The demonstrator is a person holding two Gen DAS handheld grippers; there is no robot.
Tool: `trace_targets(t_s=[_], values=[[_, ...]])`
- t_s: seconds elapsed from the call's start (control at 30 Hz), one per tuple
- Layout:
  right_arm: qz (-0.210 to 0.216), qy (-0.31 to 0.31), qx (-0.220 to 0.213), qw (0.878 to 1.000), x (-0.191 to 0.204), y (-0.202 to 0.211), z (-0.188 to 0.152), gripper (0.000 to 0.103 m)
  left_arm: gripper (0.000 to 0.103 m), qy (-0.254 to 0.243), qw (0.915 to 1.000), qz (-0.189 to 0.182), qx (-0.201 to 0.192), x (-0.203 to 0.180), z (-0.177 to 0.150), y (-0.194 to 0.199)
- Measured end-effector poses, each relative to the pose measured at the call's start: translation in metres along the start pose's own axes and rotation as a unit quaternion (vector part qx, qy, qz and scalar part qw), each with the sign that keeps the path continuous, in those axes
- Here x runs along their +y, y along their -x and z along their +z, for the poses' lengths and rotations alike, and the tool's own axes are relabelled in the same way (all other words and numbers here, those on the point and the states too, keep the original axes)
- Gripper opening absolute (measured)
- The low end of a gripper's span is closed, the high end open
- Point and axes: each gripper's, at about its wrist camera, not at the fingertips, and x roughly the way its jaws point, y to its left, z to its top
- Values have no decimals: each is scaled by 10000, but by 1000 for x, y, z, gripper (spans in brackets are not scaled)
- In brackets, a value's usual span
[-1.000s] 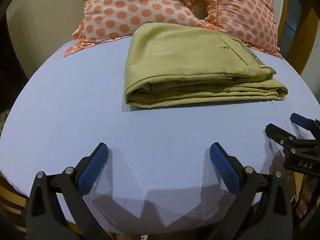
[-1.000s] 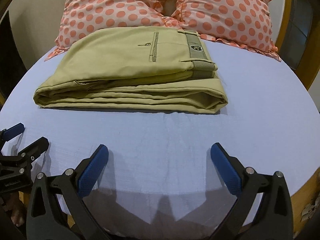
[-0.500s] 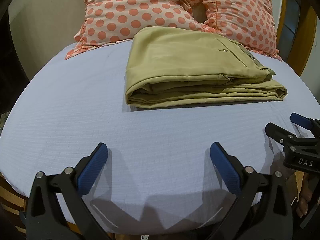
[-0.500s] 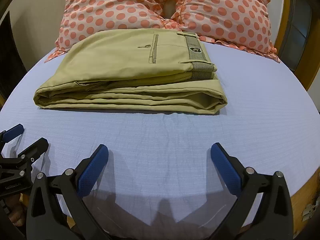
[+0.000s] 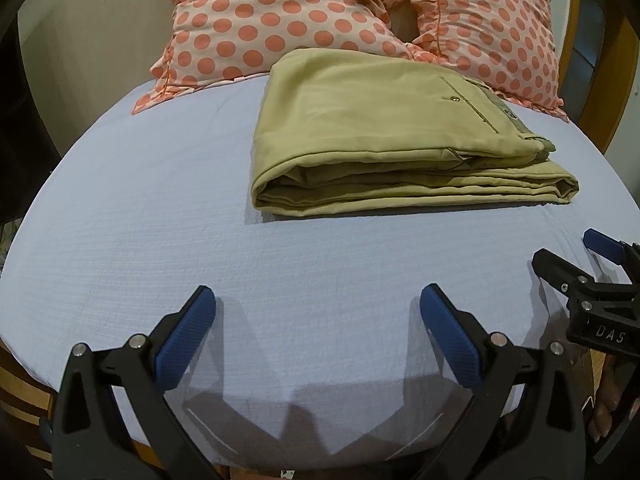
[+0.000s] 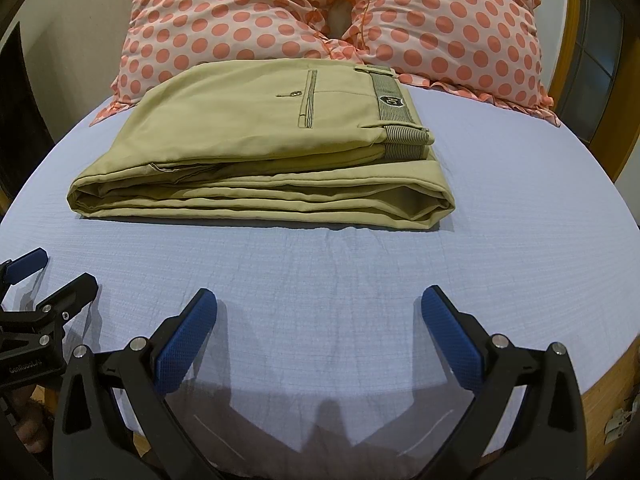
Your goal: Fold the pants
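Note:
The khaki pants (image 5: 384, 136) lie folded in a flat stack on the light blue bed sheet (image 5: 140, 208), waistband to the right, back pocket on top. They also show in the right wrist view (image 6: 272, 148). My left gripper (image 5: 318, 312) is open and empty, well short of the pants near the bed's front edge. My right gripper (image 6: 320, 312) is open and empty, also short of the pants. Each gripper shows in the other's view: the right one (image 5: 576, 256) at the right edge, the left one (image 6: 52, 276) at the left edge.
Two pink pillows with orange dots (image 5: 280, 20) (image 6: 440, 28) lean against the headboard behind the pants. A wooden bed frame (image 6: 608, 392) runs along the right side. The sheet's front edge (image 5: 320, 452) drops off just below the grippers.
Both views have shifted slightly: the pants and pillows sit a little lower in frame, as both grippers tilt up or draw back a bit. The pants have not moved.

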Motion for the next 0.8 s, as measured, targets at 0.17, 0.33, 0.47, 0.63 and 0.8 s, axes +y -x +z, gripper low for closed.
trace_targets(t_s=[0.17, 0.33, 0.47, 0.63, 0.8], values=[[1, 3, -5, 10000, 0, 0, 0, 102, 101, -1, 10000, 0, 42, 0, 1, -1], [4, 6, -4, 10000, 0, 0, 0, 102, 101, 1, 10000, 2, 49, 0, 1, -1], [5, 6, -4, 10000, 0, 0, 0, 102, 101, 2, 10000, 2, 45, 0, 1, -1], [2, 3, -3, 10000, 0, 0, 0, 102, 101, -2, 10000, 0, 51, 0, 1, -1], [0, 0, -5, 10000, 0, 0, 0, 102, 101, -4, 10000, 0, 50, 0, 1, -1]])
